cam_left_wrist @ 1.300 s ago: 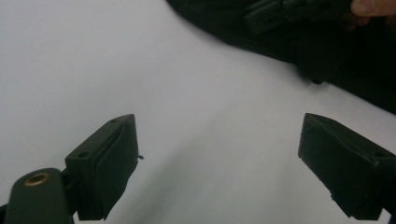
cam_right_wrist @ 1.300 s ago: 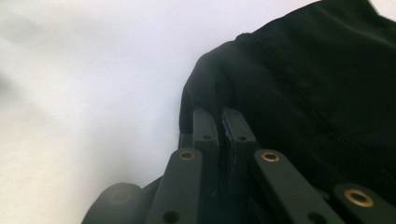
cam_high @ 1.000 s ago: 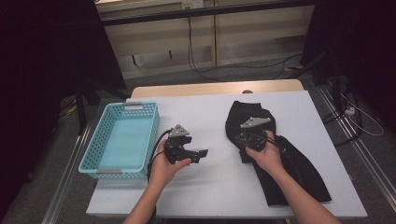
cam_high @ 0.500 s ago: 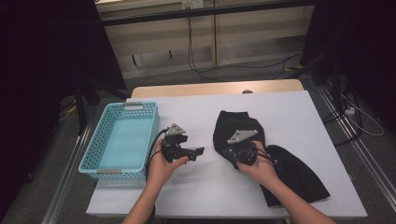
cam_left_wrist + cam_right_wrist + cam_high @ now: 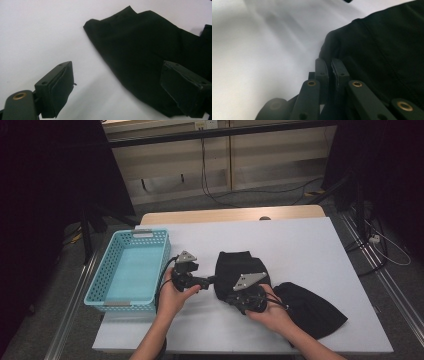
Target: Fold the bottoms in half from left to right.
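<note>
Two tools flank the black garment (image 5: 240, 270) on the desk (image 5: 300, 250): right tool (image 5: 239, 301) pinches its near edge, left tool (image 5: 209, 281), spread, points toward its left edge.

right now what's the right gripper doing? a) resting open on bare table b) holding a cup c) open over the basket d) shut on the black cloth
d: in the right gripper view the right gripper has its jaws pinched together on a fold at the edge of the black cloth.
</note>
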Motion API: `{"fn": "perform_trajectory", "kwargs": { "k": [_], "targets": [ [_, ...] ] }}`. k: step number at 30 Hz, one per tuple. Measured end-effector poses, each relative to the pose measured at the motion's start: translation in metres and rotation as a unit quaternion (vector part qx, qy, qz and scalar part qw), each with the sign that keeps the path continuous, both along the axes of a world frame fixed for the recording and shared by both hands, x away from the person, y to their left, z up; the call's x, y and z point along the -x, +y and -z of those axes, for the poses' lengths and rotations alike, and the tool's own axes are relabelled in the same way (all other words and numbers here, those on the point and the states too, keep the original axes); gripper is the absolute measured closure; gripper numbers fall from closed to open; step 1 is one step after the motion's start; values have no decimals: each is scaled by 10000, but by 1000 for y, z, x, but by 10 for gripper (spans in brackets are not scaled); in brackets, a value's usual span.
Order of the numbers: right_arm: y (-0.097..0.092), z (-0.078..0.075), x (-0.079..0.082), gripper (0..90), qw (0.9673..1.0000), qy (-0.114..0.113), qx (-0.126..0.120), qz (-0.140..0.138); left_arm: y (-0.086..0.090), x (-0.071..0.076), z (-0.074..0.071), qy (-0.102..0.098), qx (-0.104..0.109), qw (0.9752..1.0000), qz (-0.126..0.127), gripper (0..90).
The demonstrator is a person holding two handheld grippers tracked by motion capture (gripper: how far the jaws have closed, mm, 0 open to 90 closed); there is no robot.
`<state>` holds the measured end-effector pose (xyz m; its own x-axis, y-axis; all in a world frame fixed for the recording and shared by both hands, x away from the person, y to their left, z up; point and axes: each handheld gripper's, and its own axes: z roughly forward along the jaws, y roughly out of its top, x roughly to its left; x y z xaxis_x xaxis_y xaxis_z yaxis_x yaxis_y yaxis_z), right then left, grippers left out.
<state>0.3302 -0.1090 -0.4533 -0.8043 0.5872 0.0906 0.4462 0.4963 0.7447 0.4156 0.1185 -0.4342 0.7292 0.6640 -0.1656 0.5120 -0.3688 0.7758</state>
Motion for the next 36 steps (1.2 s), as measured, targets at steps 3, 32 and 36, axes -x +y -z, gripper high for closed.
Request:
{"fn": "perform_trajectory", "kwargs": {
  "k": [3,32,36],
  "targets": [
    [0,0,1,737,9999,-53,-7,103,-2,-3,1,12,-48,10000,-17,120],
    [-64,-31,-4,240,9904,-557,-33,1264,-37,-34,26,293,-271,9992,-102,582],
    [-72,-29,-8,239,9888,-531,-33,1395,-38,-35,26,409,-199,9990,-34,678]
  ]
}}
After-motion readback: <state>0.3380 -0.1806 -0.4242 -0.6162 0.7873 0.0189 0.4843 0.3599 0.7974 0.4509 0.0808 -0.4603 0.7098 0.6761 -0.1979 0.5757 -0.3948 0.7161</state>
